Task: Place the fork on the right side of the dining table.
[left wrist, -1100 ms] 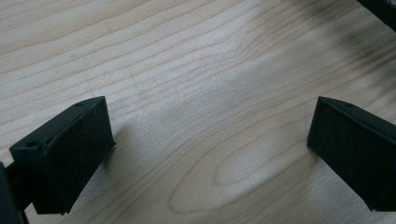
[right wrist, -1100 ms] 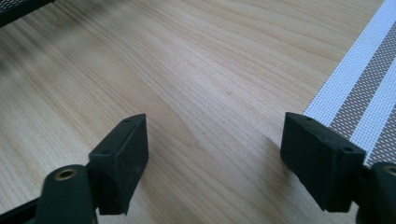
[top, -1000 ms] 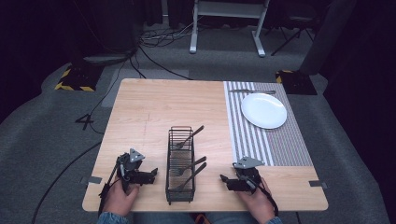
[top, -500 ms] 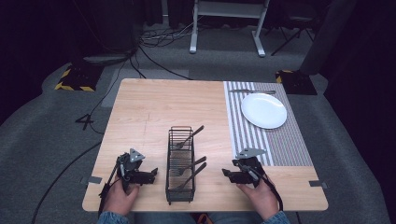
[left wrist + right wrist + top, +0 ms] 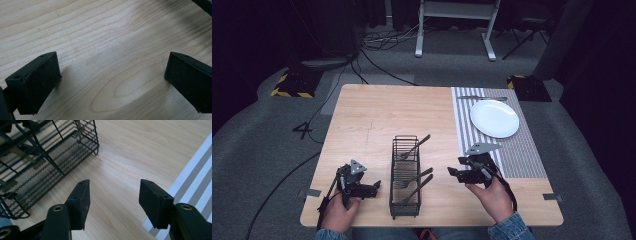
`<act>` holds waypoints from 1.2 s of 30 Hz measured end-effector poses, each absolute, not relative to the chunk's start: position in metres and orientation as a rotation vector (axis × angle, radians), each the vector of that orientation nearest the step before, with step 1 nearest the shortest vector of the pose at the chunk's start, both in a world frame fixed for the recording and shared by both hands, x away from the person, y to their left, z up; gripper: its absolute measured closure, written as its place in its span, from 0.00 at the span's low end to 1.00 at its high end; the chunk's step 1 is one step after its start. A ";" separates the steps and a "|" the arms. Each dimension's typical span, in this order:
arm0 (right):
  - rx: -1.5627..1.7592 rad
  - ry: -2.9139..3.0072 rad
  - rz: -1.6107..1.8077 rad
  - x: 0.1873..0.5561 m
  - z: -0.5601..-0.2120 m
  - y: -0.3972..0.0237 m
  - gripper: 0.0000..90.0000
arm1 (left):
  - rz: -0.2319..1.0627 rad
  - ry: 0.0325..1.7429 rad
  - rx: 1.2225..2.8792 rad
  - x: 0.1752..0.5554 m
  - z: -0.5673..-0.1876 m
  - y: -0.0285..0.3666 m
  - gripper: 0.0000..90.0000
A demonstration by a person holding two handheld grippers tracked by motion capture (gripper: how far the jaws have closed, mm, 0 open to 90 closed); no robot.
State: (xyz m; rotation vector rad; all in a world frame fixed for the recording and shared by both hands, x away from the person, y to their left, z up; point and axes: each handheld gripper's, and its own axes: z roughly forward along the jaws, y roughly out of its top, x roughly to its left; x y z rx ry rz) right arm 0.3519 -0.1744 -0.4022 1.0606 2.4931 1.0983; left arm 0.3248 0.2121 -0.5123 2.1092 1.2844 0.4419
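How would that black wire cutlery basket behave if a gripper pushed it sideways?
The wire basket is narrow and tall with open mesh walls, so it is probably light and might tip rather than slide. The forks leaning out over its rim would likely shift or rattle. The smooth wooden table probably offers little grip.

bench (image 5: 377, 115): wire basket (image 5: 405, 175) with forks (image 5: 414, 181) at middle | left tongs (image 5: 374, 186) beside it, empty | right tongs (image 5: 453, 173) beside it, empty | plate (image 5: 494, 118) on striped mat (image 5: 522, 150)

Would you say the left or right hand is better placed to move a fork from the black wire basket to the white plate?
Right, probably: the right gripper, open, sits between the black wire basket and white plate.
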 end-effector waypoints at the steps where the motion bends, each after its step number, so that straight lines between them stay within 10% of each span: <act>1: 1.067 2.492 1.107 0.354 -0.399 -0.174 0.48 | 0.440 1.284 2.110 0.324 -0.512 0.213 0.00; 36: 1.082 2.554 1.325 0.404 -0.343 -0.125 0.56 | 0.446 1.292 2.109 0.326 -0.512 0.212 0.00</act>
